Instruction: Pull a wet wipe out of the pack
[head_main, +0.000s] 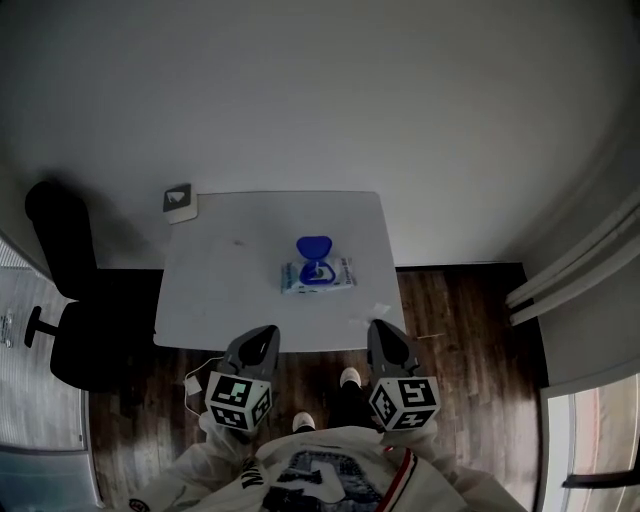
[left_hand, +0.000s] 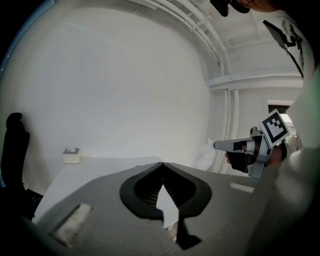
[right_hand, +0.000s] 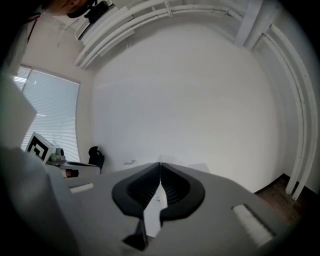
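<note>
The wet wipe pack (head_main: 318, 274) lies near the middle of the white table (head_main: 230, 290), its blue lid flipped open toward the wall. Both grippers hover in front of the table's near edge, well short of the pack. My left gripper (head_main: 266, 330) is shut with nothing in it, and its jaws meet at the tips in its own view (left_hand: 162, 163). My right gripper (head_main: 377, 326) is likewise shut and empty (right_hand: 160, 164). Each gripper's own jaws hide the pack in its view. The right gripper (left_hand: 217, 145) shows from the side in the left gripper view.
A small white box (head_main: 180, 203) sits on the table's far left corner. A black office chair (head_main: 75, 300) stands left of the table. A small white scrap (head_main: 378, 310) lies near the table's front right edge. The white wall rises behind; the floor is dark wood.
</note>
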